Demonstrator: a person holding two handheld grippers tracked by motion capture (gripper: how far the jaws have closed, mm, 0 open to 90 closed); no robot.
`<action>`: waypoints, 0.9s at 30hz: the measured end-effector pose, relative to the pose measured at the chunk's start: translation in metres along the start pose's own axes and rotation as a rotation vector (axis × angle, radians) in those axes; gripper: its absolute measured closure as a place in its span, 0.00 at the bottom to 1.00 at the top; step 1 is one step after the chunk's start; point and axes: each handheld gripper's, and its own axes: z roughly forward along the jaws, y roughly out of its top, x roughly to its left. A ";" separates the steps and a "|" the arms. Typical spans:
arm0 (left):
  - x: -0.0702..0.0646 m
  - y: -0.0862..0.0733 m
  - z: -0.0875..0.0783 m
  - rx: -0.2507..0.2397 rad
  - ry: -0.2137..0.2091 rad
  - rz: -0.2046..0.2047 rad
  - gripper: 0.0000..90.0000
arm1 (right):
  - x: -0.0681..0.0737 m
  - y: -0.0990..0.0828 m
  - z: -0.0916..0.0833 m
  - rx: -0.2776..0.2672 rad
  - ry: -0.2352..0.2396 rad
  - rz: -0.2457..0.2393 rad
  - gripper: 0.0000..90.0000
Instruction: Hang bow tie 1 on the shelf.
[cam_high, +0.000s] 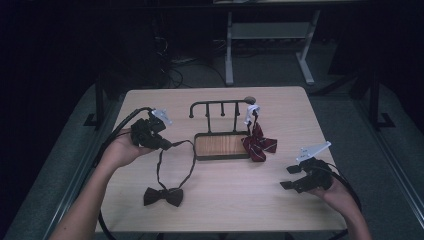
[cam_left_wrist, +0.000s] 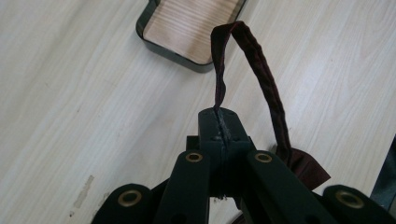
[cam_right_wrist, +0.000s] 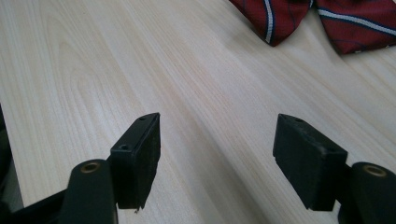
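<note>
Strap (cam_left_wrist: 261, 65) of dark bow tie (cam_high: 163, 196) pinched in closed left gripper (cam_left_wrist: 222, 122) for hanging on rack (cam_high: 220, 107); right gripper (cam_right_wrist: 219, 156) gapes empty beside.

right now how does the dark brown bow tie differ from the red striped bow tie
The dark brown bow tie is plain; the red striped bow tie has pale stripes. The brown one's bow lies flat on the wooden table near the front edge, its strap pinched in the shut left gripper; the red one hangs from the black metal rack, no gripper on it. The brown bow sits spread and neat, the red bunched. Both are strapped fabric bow ties.
</note>
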 end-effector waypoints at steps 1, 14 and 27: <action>0.000 0.000 0.000 0.000 0.000 0.000 1.00 | 0.000 0.000 0.000 0.000 0.000 0.000 0.36; -0.006 0.015 -0.016 -0.006 0.011 0.027 1.00 | -0.001 0.002 -0.001 0.000 -0.002 -0.012 0.36; -0.004 0.025 -0.027 -0.028 0.015 0.047 1.00 | -0.001 0.003 -0.001 0.004 -0.006 -0.011 0.36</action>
